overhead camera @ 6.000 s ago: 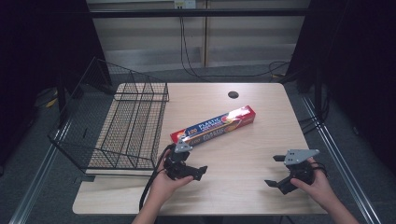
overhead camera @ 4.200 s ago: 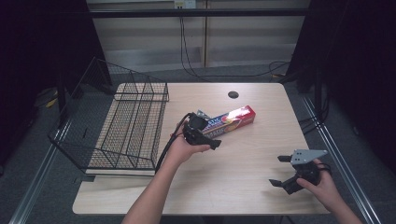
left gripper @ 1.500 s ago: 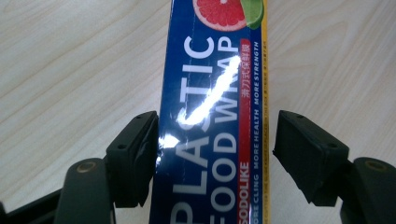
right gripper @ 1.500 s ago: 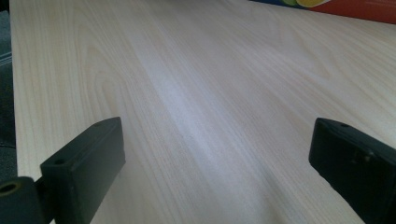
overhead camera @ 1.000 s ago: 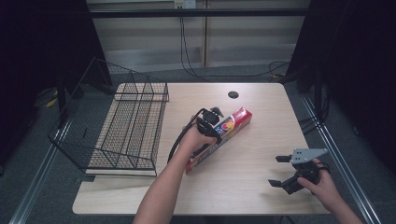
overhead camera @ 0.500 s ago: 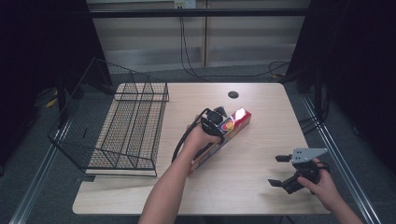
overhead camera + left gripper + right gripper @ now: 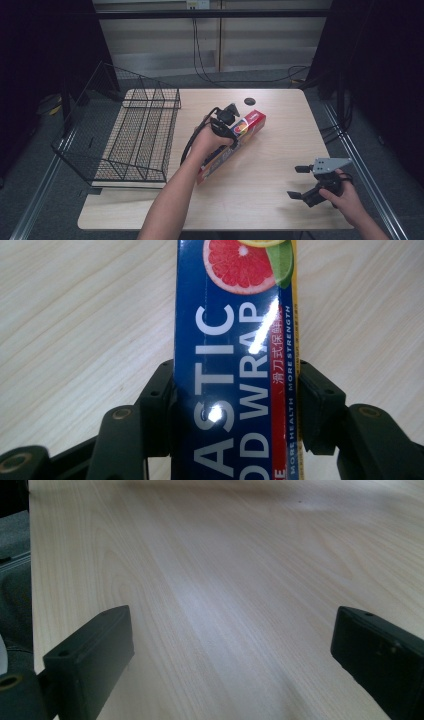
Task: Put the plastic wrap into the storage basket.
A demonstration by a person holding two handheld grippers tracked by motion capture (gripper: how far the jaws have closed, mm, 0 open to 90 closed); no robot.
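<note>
A long red and blue plastic wrap box (image 7: 249,125) hangs slantwise over the middle of the wooden table (image 7: 280,210), with its near end towards the person. My left gripper (image 7: 226,131) is shut on it around the middle. In the left gripper view the box (image 7: 235,340) runs up between the two black pads (image 7: 161,390), which press on its long sides. Near the front right corner my right gripper (image 7: 296,181) rests open with nothing between its fingers; in the right gripper view its jaws (image 7: 232,645) stand wide apart over bare wood.
A black wire basket (image 7: 135,135) stands on the left part of the table, and its outer side hangs past the left edge. A small black round disc (image 7: 249,101) lies near the far edge. Cables run along the floor behind the table.
The left hand came from the front edge, took hold of the box, swung it round towards the person and has just raised it a little. The right hand has stayed put.
</note>
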